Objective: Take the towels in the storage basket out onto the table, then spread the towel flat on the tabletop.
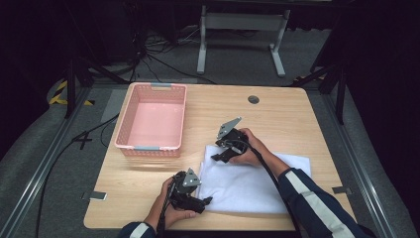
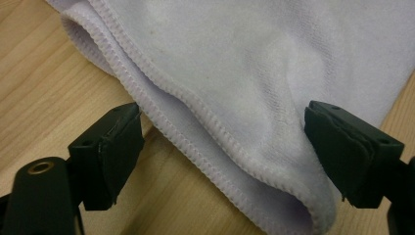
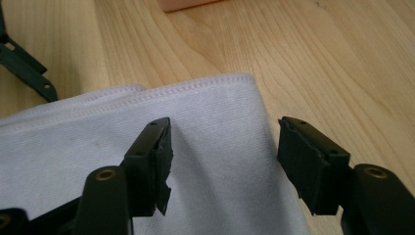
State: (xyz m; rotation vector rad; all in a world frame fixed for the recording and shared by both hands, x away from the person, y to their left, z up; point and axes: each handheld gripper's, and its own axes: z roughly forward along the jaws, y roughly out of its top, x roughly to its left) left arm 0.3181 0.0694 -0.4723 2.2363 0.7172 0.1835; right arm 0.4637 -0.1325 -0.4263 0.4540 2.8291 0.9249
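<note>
- The pink basket [image 1: 151,120] sits on the far left part of the wooden table [image 1: 277,116] with nothing in it, well apart from both hands.
- The left gripper [image 1: 204,200] is low at the near left corner of the white towel [image 1: 247,186]. In the left gripper view its jaws are spread, one over bare wood and one above the cloth, with the stitched, doubled edge [image 2: 215,132] running between them; nothing is pinched.
- The towel lies near the front middle of the table, apparently folded over once, its layered hems stacked along the left side. How many layers there are is hard to tell.
- The right gripper [image 1: 218,156] is over the towel's far left corner. In the right gripper view its jaws stand apart above the cloth near the corner [image 3: 244,85], gripping nothing.
- Judged from this, the work is about halfway: one fold seems made, both corners remain to be grasped, and the towel has not yet gone into the basket.
</note>
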